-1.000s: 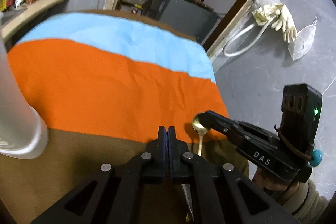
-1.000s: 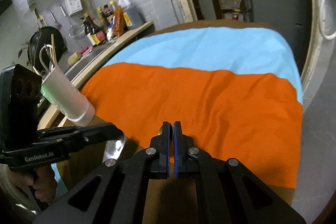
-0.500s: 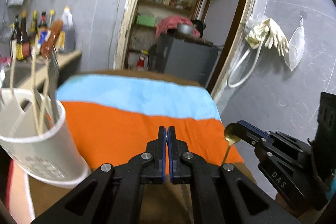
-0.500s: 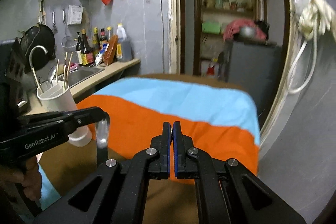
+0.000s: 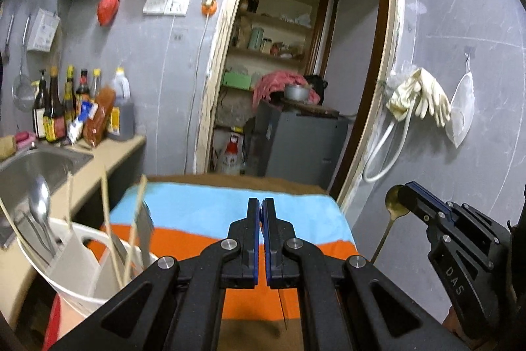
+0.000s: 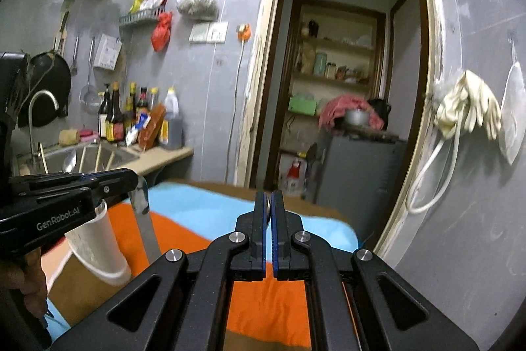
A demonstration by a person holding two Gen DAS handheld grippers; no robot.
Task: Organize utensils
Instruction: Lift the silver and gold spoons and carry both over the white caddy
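My left gripper is shut on a silver knife. In the right wrist view the blade hangs down from the left gripper, in front of the white utensil holder. My right gripper is shut on a gold spoon. In the left wrist view the spoon's bowl sits at the right gripper tips and its handle slants down. The utensil holder stands at the lower left with chopsticks and a silver spoon in it. Both grippers hang above the orange and blue cloth.
A sink and a counter with bottles lie to the left. An open doorway with shelves and a grey cabinet is straight ahead. Rubber gloves and a hose hang on the right wall.
Both grippers have risen and tilted up, each still holding its utensil. The views have swung from the cloth to the wall and doorway, and the holder's rim now shows.
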